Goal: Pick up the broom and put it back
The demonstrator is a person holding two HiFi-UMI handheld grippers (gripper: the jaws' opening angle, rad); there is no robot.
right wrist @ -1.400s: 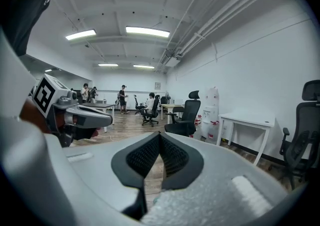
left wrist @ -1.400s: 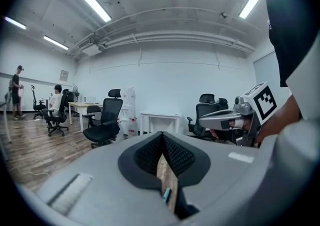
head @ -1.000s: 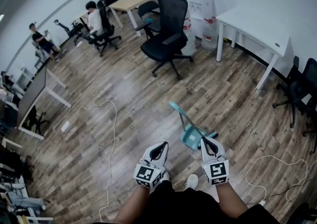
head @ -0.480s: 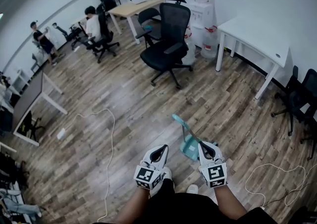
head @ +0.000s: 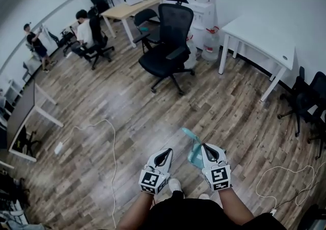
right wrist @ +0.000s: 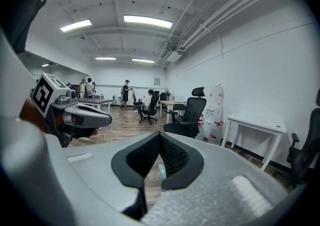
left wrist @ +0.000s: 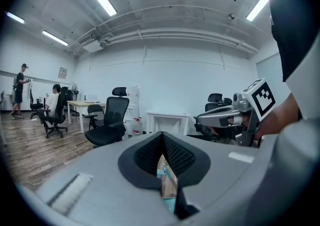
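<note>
Chair: black mesh office chair (head: 170,46) is standing on its wheeled base.
Broom: teal plastic broom (head: 192,148) is hanging well short of the chair.
Right claw: white right gripper (head: 207,146) is clamping tight on the broom.
Left claw: white left gripper (head: 165,151) is pressing its jaws together, empty.

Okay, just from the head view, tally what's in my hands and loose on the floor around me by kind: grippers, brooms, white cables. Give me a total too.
Grippers: 2, the left gripper and the right gripper
Broom: 1, teal
White cables: 2, the left cable and the right cable
Total: 5
</note>
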